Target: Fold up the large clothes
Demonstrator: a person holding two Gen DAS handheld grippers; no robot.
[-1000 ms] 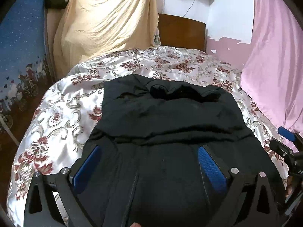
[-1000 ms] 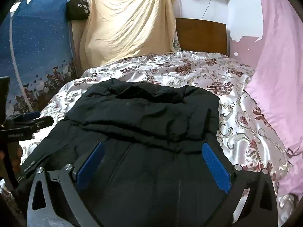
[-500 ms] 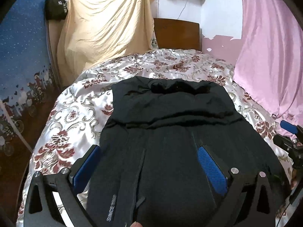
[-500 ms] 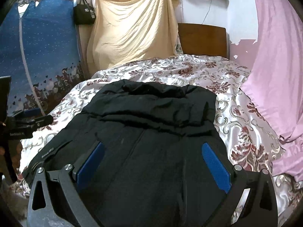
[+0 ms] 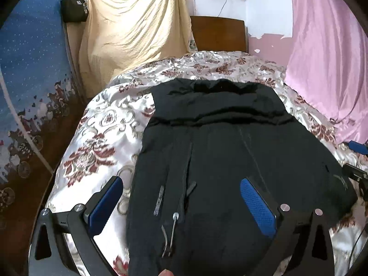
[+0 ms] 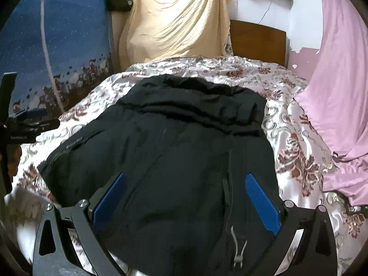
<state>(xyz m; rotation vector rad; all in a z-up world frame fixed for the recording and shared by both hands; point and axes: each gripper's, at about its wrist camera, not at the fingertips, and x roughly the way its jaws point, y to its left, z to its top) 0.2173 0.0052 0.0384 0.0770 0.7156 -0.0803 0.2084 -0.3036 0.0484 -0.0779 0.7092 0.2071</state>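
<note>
Your left gripper [image 5: 181, 204] spread wide above black jacket [image 5: 220, 142], your right gripper [image 6: 186, 197] likewise spread, nothing pinched, jacket flat on floral bedspread [image 5: 103, 124], hood end toward headboard [image 5: 218, 34].

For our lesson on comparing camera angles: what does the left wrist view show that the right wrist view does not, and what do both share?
Only the left wrist view shows the metal zipper pull near the jacket's near edge, and the right gripper at its right border. Only the right wrist view shows the grey cord toggle and the left gripper at its left border. Both share the black jacket spread on the floral bedspread, the cream sheet, the wooden headboard and the pink curtain.
</note>
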